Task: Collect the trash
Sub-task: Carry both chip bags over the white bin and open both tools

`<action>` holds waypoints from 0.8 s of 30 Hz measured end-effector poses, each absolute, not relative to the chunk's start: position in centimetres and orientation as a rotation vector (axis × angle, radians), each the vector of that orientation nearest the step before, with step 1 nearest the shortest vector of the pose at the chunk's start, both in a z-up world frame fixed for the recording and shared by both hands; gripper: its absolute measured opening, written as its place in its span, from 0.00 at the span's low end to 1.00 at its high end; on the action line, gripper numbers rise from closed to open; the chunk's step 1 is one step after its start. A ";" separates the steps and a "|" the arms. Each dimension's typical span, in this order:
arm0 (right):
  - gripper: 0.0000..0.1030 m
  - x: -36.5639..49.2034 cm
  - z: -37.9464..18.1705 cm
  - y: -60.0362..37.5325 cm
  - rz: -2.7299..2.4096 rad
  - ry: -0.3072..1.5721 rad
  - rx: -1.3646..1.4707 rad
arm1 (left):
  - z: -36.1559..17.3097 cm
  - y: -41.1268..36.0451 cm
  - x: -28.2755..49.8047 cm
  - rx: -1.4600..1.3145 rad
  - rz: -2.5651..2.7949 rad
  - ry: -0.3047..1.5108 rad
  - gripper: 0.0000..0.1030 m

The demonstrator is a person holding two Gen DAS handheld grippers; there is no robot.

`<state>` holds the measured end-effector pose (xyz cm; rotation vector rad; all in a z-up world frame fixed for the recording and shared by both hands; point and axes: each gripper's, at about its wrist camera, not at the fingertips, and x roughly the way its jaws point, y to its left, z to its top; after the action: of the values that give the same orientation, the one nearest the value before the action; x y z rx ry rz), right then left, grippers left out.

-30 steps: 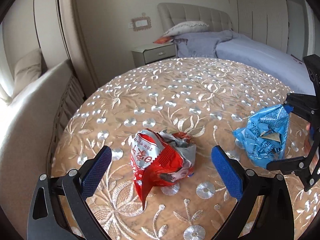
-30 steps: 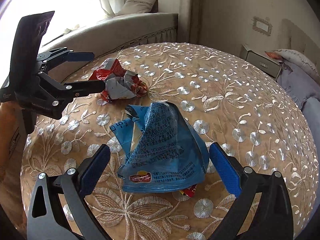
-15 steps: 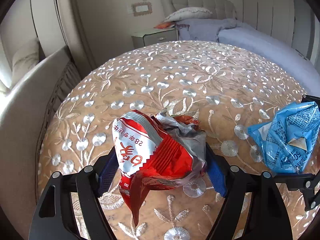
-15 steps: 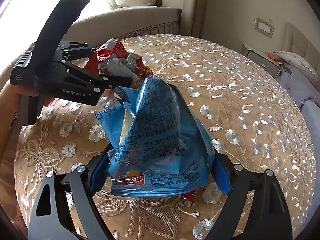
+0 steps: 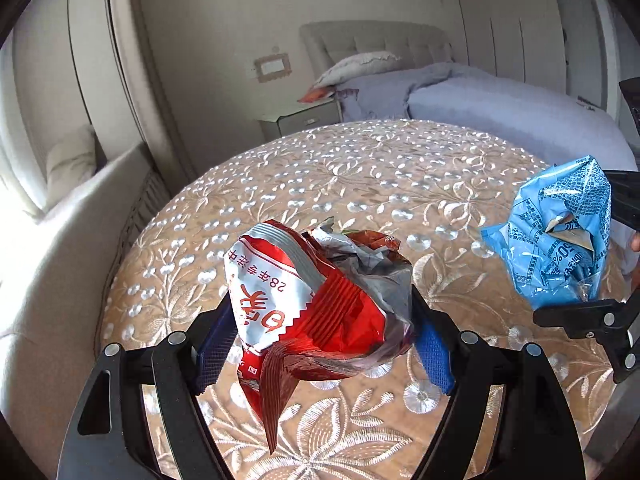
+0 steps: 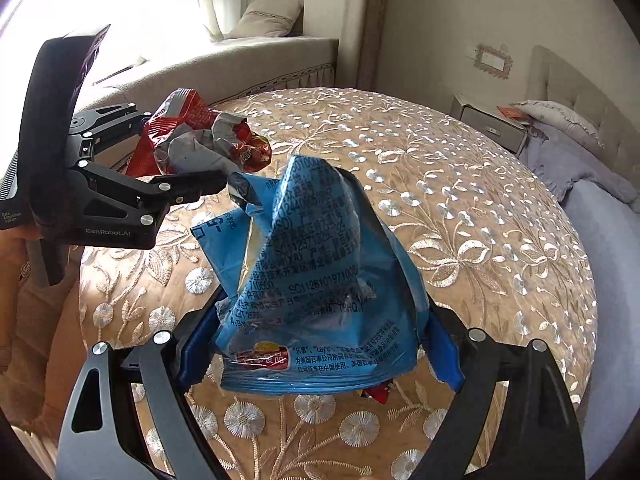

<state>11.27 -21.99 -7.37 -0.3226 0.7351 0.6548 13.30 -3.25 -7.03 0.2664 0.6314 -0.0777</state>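
Bright daylight from the blown-out window [image 6: 120,0], sharp centres, fisheye-warped dark corners

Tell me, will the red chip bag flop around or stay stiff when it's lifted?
Probably floppy: the red chip bag is crumpled and its bottom corner droops below the left tool. It looks squashed flat, so likely light. The shiny film might slip.

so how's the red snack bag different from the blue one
The red snack bag is red and white with a grey inner lining showing at its torn top; the blue snack bag is blue all over with dense small print. The red one sits in the left gripper, the blue one in the right gripper. Both are crumpled, opened, and pinched between blue fingers above the embroidered tablecloth.
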 end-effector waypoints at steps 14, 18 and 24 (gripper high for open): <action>0.84 3.4 -6.8 -32.4 0.488 0.701 -0.243 | -6.5 -13.8 6.7 0.331 -0.291 0.559 0.75; 0.84 0.9 -7.6 -35.8 0.423 0.712 -0.235 | -7.2 -17.7 5.6 0.376 -0.398 0.549 0.75; 0.84 -2.1 -9.5 -41.5 0.312 0.759 -0.189 | -9.2 -24.1 4.9 0.460 -0.558 0.564 0.75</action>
<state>-2.06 -41.49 -9.51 -0.1885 0.7587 0.3124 4.92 -24.08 -9.21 0.4598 0.5643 -0.5583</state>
